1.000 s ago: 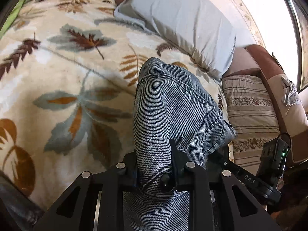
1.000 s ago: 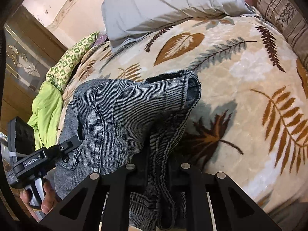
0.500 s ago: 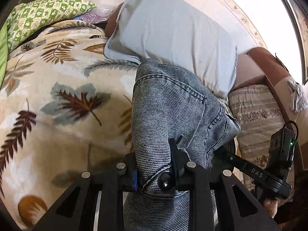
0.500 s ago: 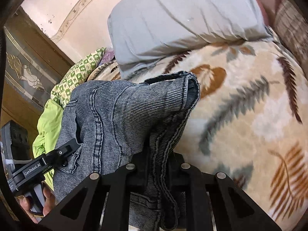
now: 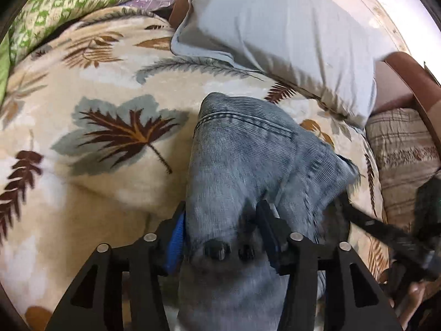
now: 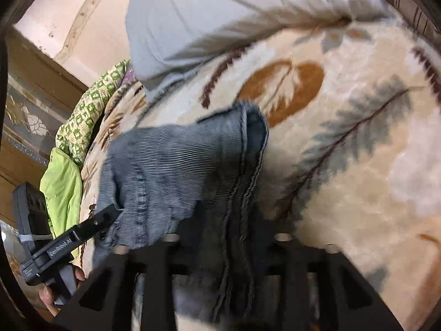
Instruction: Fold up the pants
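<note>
Bed surface: a cream blanket printed with brown, ochre and grey-blue leaves, with a pale grey pillow at its far end and a green-patterned cloth bunched at the far left corner. Beyond the blanket's right edge, a striped cushion rests against a brown headboard or armrest; which, you cannot tell.

Task object: the grey-blue denim jeans, folded into a thick bundle, lie on the blanket between your two tools, the hemmed end pointing toward the pillow.

Your left gripper: its jaws have just been opening and now stand parted about halfway. The denim still fills the space between them, with the blue pad at the fabric's left edge, but the fold is no longer pinched tight.

Your right gripper: its jaws have likewise just been opening. A seamed edge of the jeans runs down between the black fingers; motion blur keeps you from seeing whether the pads touch the cloth.

In the right wrist view, your left hand shows at the lower left, wrapped round the other tool's handle
</note>
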{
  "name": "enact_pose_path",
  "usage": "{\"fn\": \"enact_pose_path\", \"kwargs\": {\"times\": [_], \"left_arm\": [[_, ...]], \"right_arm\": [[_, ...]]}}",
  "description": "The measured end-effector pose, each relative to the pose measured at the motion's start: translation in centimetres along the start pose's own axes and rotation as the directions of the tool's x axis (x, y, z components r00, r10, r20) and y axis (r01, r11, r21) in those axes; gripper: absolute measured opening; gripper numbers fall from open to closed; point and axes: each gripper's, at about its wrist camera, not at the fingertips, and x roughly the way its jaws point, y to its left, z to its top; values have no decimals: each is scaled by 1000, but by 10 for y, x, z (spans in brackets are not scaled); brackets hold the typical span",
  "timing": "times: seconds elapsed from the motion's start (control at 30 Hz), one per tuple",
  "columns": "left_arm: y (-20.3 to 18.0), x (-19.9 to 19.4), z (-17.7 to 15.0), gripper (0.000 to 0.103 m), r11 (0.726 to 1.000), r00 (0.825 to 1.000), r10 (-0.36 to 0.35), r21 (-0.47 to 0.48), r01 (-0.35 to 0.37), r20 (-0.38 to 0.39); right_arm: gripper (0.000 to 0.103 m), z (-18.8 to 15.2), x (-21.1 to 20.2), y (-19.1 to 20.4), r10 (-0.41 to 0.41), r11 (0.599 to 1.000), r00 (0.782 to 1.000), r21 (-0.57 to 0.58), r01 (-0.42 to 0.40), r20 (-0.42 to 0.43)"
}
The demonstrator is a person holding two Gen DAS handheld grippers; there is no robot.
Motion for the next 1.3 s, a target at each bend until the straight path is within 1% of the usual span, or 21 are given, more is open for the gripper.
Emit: {"fn": "enact_pose_path", "kwargs": {"times": [0.03,0.07,0.1,0.13,0.17,0.2,0.23,0.3,0.4,0.47,0.5,0.53,0.57,0.6,0.67,0.93,1.1,1.3], "left_arm": [[0,-7,-3,55,1000,1000,-7,-3,7,4],[0,-18,-11,59,1000,1000,-13,-8,13,11],[0,-28,-21,61,1000,1000,-20,-20,20,20],[2,-36,-34,67,999,999,-31,-33,32,32],[5,-43,-42,69,998,998,-39,-44,41,39],[7,-46,-53,69,998,999,-38,-55,40,36],[8,-45,-62,67,997,999,-33,-62,34,16],[10,-42,-70,67,997,999,-38,-71,36,-15],[16,-31,-64,68,996,999,-39,-87,37,-21],[19,-15,-64,68,995,999,-23,-96,19,-48],[19,-8,-64,68,996,999,-12,-89,8,-52],[16,-6,-65,67,997,999,-1,-77,-3,-46],[10,-4,-64,64,998,999,11,-58,-13,-37],[7,-4,-64,63,999,999,21,-39,-23,-30],[0,-5,-67,63,999,999,50,-3,-50,-17],[-9,-8,-73,59,995,996,84,51,-84,2],[-4,-9,-72,58,997,998,67,46,-66,-5],[-5,-13,-74,57,995,997,74,70,-74,5]], "right_arm": [[69,-5,-14,2,11,1000,1000,-11,-11,24],[75,-13,-26,4,27,999,999,-22,-26,34],[75,-18,-32,4,37,999,999,-29,-36,33],[75,-27,-36,2,42,999,999,-24,-41,29],[75,-35,-36,-1,49,999,999,-12,-49,19],[75,-42,-33,-5,60,998,998,-2,-60,0],[75,-46,-26,-7,59,998,998,6,-58,-18],[74,-51,-14,-11,30,999,999,17,-29,-31],[70,-51,-6,-17,-6,999,999,36,7,-33],[61,-54,3,-21,-4,999,998,44,7,-62],[60,-57,8,-22,-5,999,996,41,8,-84],[54,-59,9,-21,-6,999,996,34,9,-90],[53,-61,9,-20,-11,1000,996,24,14,-86],[52,-61,8,-17,-19,1000,996,12,20,-82],[48,-64,7,-15,-26,1000,997,3,26,-78],[32,-67,2,-2,-63,996,996,-60,59,-58],[28,-70,-1,3,-83,993,996,-90,79,-42],[24,-74,-13,7,-86,992,996,-98,85,-15]]}}
